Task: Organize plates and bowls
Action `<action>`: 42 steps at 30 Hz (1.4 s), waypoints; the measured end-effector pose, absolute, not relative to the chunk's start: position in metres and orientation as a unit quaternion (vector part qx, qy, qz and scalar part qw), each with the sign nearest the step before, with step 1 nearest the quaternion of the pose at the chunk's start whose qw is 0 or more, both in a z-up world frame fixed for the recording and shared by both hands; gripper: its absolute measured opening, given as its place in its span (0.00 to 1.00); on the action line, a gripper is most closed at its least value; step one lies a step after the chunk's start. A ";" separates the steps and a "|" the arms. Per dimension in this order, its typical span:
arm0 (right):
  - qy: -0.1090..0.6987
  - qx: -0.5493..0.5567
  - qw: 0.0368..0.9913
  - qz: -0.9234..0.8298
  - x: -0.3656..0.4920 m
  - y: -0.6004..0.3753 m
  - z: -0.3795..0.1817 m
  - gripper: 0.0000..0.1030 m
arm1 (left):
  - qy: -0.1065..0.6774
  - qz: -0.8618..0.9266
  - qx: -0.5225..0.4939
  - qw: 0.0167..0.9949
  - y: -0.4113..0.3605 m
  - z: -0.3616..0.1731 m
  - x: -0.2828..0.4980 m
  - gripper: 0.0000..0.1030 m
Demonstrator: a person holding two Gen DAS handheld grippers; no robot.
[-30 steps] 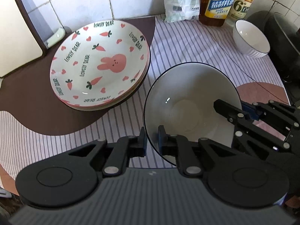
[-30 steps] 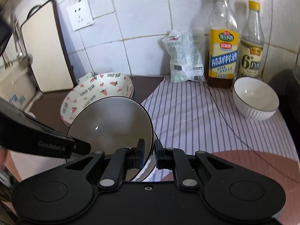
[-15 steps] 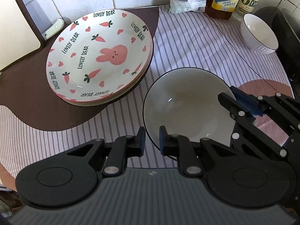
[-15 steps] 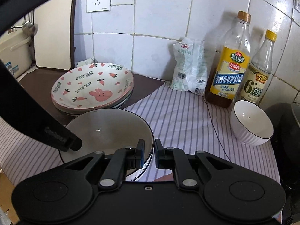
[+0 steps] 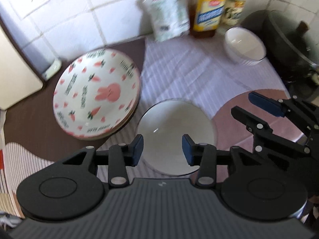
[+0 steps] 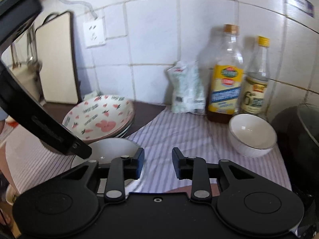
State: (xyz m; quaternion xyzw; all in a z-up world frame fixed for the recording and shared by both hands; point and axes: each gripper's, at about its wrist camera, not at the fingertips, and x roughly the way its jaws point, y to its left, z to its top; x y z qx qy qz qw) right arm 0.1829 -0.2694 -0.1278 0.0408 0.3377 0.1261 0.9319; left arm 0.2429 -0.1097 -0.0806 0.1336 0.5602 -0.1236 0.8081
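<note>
Left wrist view: the left gripper [image 5: 162, 150] has its jaws spread wide, holding nothing, and the grey bowl [image 5: 175, 127] shows in the gap between them. That bowl is plain, pale grey inside with a thin dark rim, and sits upright on the striped cloth [image 5: 179, 59] at the lower centre of the frame. Just to its upper left lies the stack of rabbit plates [image 5: 97, 97], white with pink rabbit, carrots and hearts, blurred here. At the right edge the right gripper [image 5: 257, 105] appears, jaws also apart and empty. In the upper right stands a small white bowl [image 5: 244, 46] with a ribbed outside, near the yellow-labelled bottle [image 5: 209, 12] and a white pouch [image 5: 169, 18] against the tiled wall.
</note>
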 end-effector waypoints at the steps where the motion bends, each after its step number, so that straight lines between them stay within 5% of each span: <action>1: 0.333 0.045 0.934 0.120 0.180 -0.279 -0.125 0.37 | 0.557 -0.131 0.132 0.809 -0.115 -0.077 0.244 0.43; 16: 0.321 0.055 0.945 0.041 0.178 -0.381 -0.162 0.67 | 0.547 -0.208 0.042 0.810 -0.206 -0.098 0.273 0.47; 28: 0.367 0.054 0.927 0.050 0.246 -0.398 -0.236 0.75 | 0.573 -0.175 -0.036 0.800 -0.259 -0.163 0.337 0.47; 33: 0.366 0.053 0.928 0.048 0.265 -0.397 -0.243 0.85 | 0.562 -0.135 -0.032 0.816 -0.274 -0.181 0.356 0.47; 42: 0.365 0.061 0.927 0.056 0.286 -0.400 -0.251 0.86 | 0.584 -0.104 -0.054 0.803 -0.279 -0.213 0.386 0.45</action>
